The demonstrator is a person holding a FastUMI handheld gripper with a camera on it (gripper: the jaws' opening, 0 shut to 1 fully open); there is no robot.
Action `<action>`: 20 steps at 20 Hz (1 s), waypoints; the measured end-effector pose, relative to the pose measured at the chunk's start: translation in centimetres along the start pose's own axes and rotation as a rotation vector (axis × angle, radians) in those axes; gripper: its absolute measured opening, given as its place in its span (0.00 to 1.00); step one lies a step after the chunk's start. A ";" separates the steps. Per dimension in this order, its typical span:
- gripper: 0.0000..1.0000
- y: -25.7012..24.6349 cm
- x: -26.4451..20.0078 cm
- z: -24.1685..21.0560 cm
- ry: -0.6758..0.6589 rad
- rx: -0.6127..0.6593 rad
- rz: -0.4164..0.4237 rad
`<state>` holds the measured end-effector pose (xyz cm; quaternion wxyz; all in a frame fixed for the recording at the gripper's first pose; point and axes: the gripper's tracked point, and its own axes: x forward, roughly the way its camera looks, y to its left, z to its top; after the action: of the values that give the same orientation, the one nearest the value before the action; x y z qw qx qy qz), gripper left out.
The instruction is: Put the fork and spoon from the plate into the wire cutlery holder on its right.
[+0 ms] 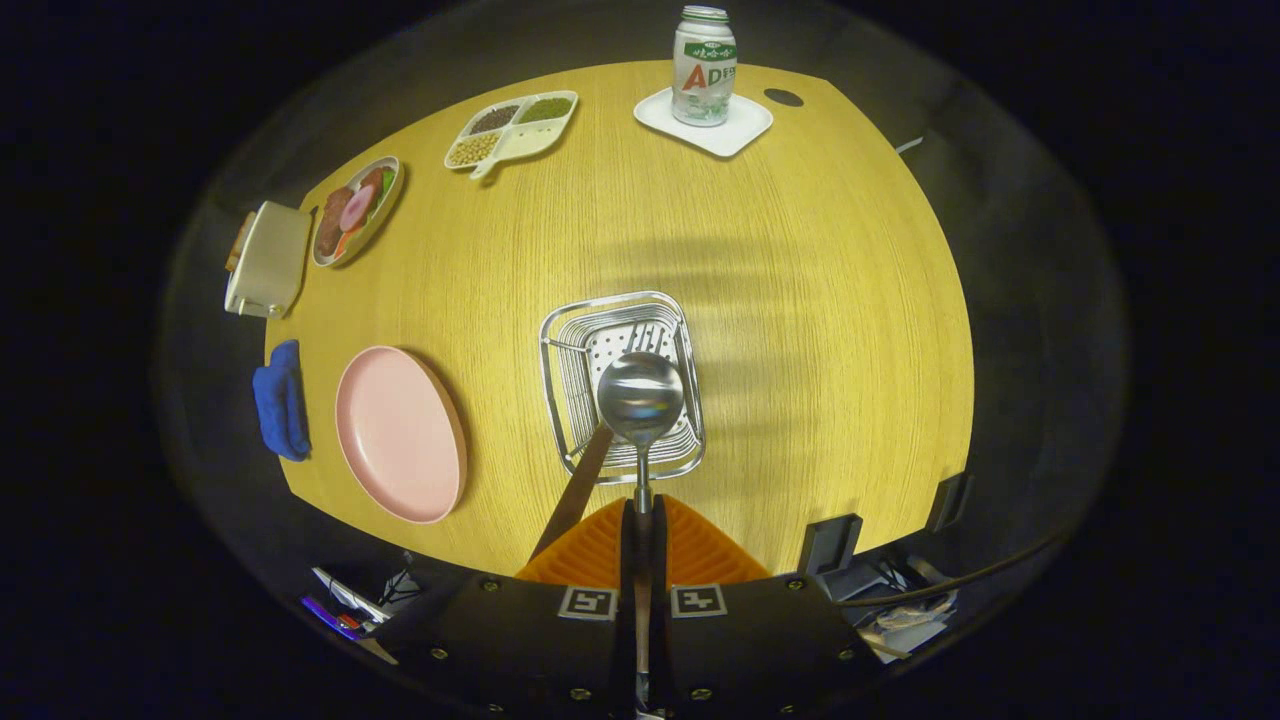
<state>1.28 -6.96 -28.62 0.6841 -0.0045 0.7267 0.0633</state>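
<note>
Spoon held over the wire holder, ready to go in.

The gripper (640,530) is clamped on the spoon (640,398) by its handle, bowl forward, so it hangs directly above the wire cutlery holder (560,390), where fork (645,338) tines already show. The pink plate (400,432) beside it on the worktop (780,300) lies bare; lowering handle-first seems the remaining step.

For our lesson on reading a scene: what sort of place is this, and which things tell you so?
Probably a staged dining table: a round yellow wooden tabletop bearing a pink round plate, a square wire cutlery holder and a divided tray of beans. The fingers are shut on a shiny metal spoon.
</note>
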 end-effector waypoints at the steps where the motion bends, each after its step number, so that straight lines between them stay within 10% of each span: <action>1: 0.05 -0.1 0.2 0.1 0.011 0.003 -0.002; 20: 0.08 0.0 0.7 0.3 0.051 0.020 -0.005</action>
<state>1.51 -6.90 -29.35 0.6654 -0.0010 0.7445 0.0542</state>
